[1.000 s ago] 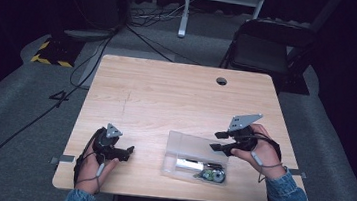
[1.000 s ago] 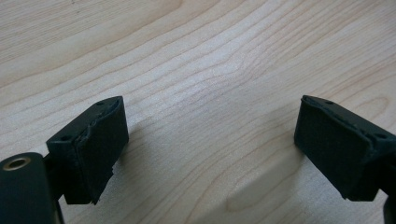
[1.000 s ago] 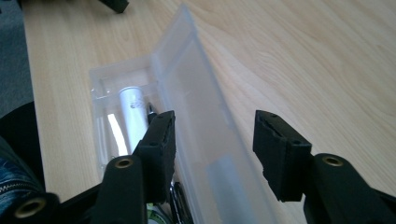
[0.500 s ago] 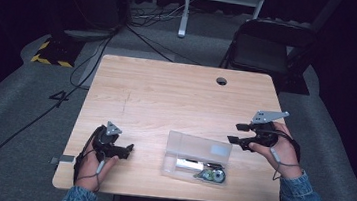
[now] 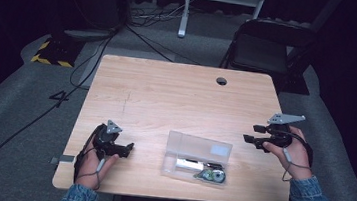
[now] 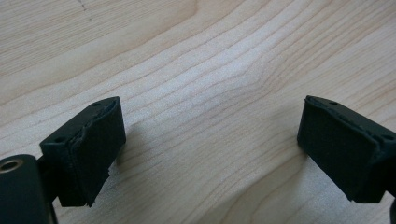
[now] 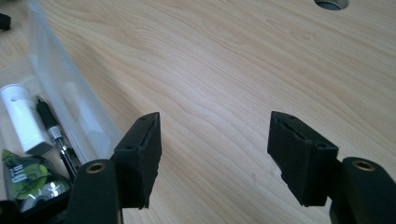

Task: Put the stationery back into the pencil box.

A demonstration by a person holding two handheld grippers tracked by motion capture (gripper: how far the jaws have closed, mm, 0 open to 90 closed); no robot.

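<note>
- The clear box [image 5: 196, 157] lies shut near the front edge of the worktop [image 5: 167, 94], between the two hands; in it are a white tube [image 7: 21, 119], a black pen [image 7: 56, 135] and a green pack [image 7: 28, 179].
- The right gripper [image 5: 252, 139] hangs to the right of the box, well apart from it, jaws about half open with nothing between them; they have just been opening.
- The left gripper [image 5: 128, 148] rests low on the worktop to the left of the box, near it but not touching, jaws wide and empty over bare wood.
- The step in hand looks like pulling both hands clear of the box, or getting set to come back to it.
- To do it well: keep both jaws apart while near the box, so no pad catches its thin lid or wall.
- If the box is to be gripped next, come in level at a short end and steady the other end with the left gripper, as a light box may slide.
</note>
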